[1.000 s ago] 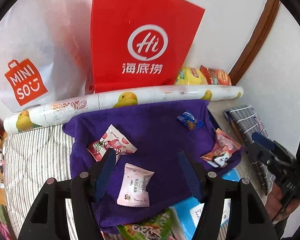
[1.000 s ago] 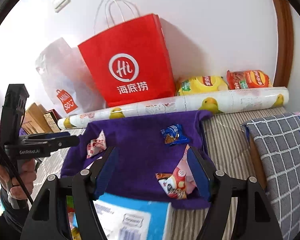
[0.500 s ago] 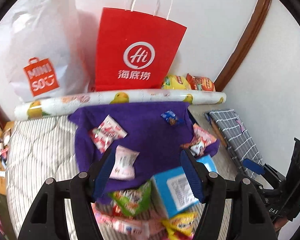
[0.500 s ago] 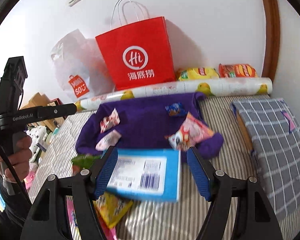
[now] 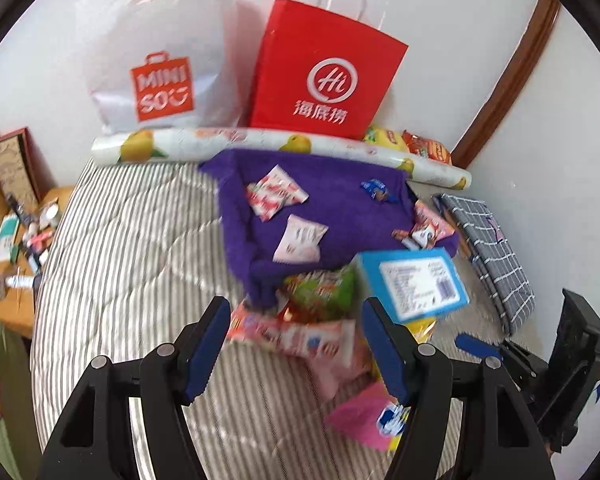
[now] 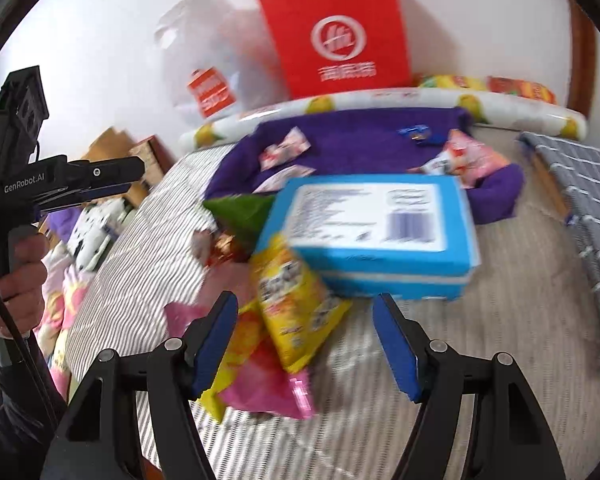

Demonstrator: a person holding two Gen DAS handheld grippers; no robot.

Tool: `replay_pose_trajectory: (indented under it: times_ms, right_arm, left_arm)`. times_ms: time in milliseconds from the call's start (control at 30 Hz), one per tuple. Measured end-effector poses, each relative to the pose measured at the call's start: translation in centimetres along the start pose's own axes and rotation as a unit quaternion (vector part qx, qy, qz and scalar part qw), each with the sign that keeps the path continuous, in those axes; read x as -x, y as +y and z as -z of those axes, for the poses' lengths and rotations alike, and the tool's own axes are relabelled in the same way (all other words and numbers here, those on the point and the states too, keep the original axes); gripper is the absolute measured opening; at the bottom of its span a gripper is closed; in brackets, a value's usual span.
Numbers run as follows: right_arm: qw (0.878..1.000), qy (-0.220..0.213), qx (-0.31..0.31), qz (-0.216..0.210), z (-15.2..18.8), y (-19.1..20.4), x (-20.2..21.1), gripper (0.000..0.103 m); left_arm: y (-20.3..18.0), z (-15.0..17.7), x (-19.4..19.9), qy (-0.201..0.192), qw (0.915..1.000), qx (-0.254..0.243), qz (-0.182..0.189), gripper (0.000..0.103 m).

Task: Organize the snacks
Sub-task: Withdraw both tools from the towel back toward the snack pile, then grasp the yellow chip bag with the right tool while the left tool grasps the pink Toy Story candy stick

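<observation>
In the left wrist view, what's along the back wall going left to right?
White Miniso bag → red paper bag → yellow snack packet → orange snack packet.

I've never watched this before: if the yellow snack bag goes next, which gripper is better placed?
Probably the right. The right gripper is open with the yellow bag lying just ahead between its fingers. The left gripper is also open, but faces the pink packets, with the yellow bag mostly hidden off to its right.

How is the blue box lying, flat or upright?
Flat. The blue box lies with its broad printed face and barcode up, resting on the snack packets and the purple cloth.
</observation>
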State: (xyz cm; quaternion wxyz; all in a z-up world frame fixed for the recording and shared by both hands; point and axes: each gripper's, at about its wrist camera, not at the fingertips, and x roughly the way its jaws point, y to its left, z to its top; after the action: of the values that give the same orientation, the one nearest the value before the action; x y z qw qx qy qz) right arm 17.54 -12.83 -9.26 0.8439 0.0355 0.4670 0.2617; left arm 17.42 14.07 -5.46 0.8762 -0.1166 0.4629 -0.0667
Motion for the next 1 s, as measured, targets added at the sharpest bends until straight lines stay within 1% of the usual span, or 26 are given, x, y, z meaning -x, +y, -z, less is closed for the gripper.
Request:
replay_pose_trajectory:
  times_ms: [100, 267, 300, 367, 400, 433, 467, 533, 567, 667, 767, 833, 933, 1000]
  right_arm:
    - [1.000, 0.006, 0.011, 0.011, 0.2, 0.9, -1.1, 0.070]
    - [0.999, 0.026, -0.003, 0.024, 0.7, 0.9, -3.8, 0.070]
    - [0.999, 0.029, -0.007, 0.020, 0.8, 0.8, -4.2, 0.070]
    - [0.999, 0.026, -0.018, -0.005, 0.7, 0.8, -4.7, 0.070]
    - [0.999, 0.024, -0.020, -0.008, 0.6, 0.8, -4.8, 0.070]
    - [1.000, 0.021, -0.021, -0.006, 0.4, 0.9, -5.0, 0.068]
    - [1.000, 0.020, -0.018, 0.000, 0.3, 1.1, -5.1, 0.059]
    - [1.000, 0.021, -0.011, 0.007, 0.3, 1.3, -5.3, 0.054]
    - [1.000, 0.018, -0.007, 0.007, 0.3, 1.5, -5.3, 0.051]
    - [1.000, 0.008, -0.002, 0.010, 0.5, 1.5, -4.5, 0.044]
    - [1.000, -0.006, -0.012, 0.001, 0.9, 1.0, -2.9, 0.043]
    - [1.000, -0.017, -0.018, -0.007, 1.1, 0.7, -1.8, 0.043]
    - [0.999, -0.032, -0.018, 0.001, 1.7, 0.0, -0.1, 0.043]
    - [0.999, -0.040, -0.016, 0.008, 2.1, -0.6, 0.9, 0.043]
  left_arm:
    - [1.1, 1.9, 0.3, 0.000, 1.0000, 0.006, 0.000, 0.066]
    - [2.8, 4.6, 0.2, 0.014, 0.9997, 0.021, -0.001, 0.066]
    - [3.1, 5.1, 0.2, 0.018, 0.9996, 0.023, -0.003, 0.066]
    - [3.4, 5.5, 0.1, 0.022, 0.9994, 0.024, -0.005, 0.066]
    - [3.5, 5.7, 0.0, 0.024, 0.9994, 0.025, -0.006, 0.066]
    - [3.5, 5.9, 0.1, 0.025, 0.9993, 0.026, -0.006, 0.066]
    - [3.5, 5.9, 0.1, 0.025, 0.9994, 0.026, -0.005, 0.066]
    - [3.2, 6.0, 0.1, 0.024, 0.9995, 0.022, -0.004, 0.066]
    - [3.1, 6.0, 0.1, 0.023, 0.9995, 0.021, -0.003, 0.066]
    - [2.5, 6.1, -0.3, 0.025, 0.9996, 0.015, 0.000, 0.066]
    - [1.8, 6.0, -1.1, 0.030, 0.9995, 0.011, 0.002, 0.066]
    - [1.6, 5.7, -1.7, 0.029, 0.9993, 0.024, 0.008, 0.066]
    - [1.7, 5.1, -2.1, 0.018, 0.9985, 0.047, 0.020, 0.066]
    - [1.7, 4.5, -2.7, 0.017, 0.9983, 0.053, 0.016, 0.066]
